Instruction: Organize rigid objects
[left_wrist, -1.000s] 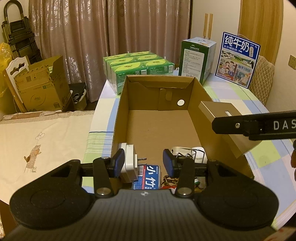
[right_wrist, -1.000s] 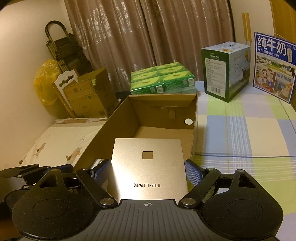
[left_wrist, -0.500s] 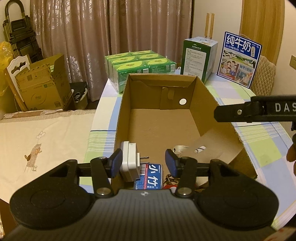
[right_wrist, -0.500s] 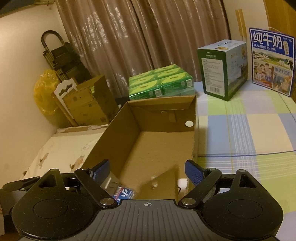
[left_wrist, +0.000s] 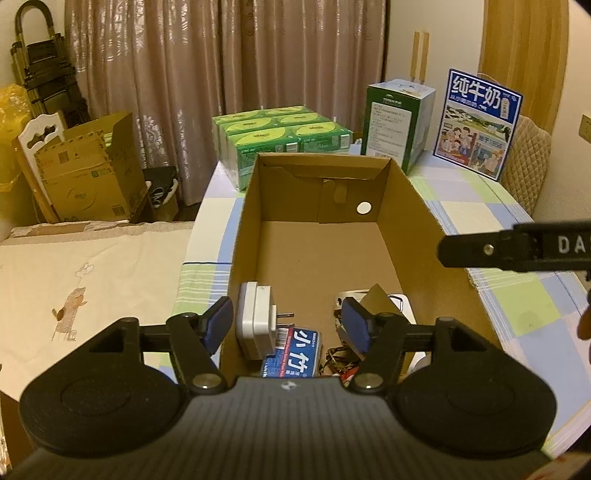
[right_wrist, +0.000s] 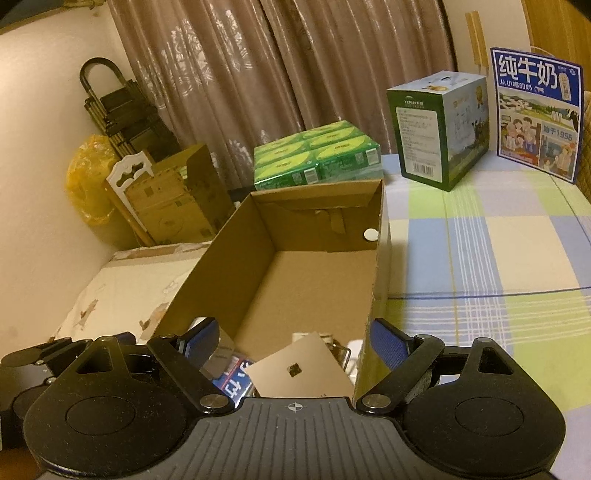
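An open cardboard box (left_wrist: 406, 206) (right_wrist: 380, 236) stands on the checked table. At its near end lie a white plug adapter (left_wrist: 256, 325), a blue packet (left_wrist: 293, 354) (right_wrist: 232, 386), a white device with wire clips (left_wrist: 400, 310) and some cords. A gold TP-LINK panel (right_wrist: 303, 369) (left_wrist: 376, 301) lies tilted on top of them. My left gripper (left_wrist: 290, 328) is open and empty above the box's near end. My right gripper (right_wrist: 293, 343) is open and empty just above the panel; it also shows in the left wrist view (left_wrist: 517, 249).
Behind the box stand a pack of green cartons (left_wrist: 284, 136) (right_wrist: 317, 155), a green-and-white box (left_wrist: 400, 122) (right_wrist: 439, 129) and a blue milk carton case (left_wrist: 480, 122) (right_wrist: 537, 110). Left of the table are a bed (left_wrist: 85, 280) and more cardboard boxes (left_wrist: 85, 173).
My right gripper opened and let go of the gold panel, which dropped into the box and came to rest tilted on the other items. The right gripper then lifted. The left gripper barely moved.
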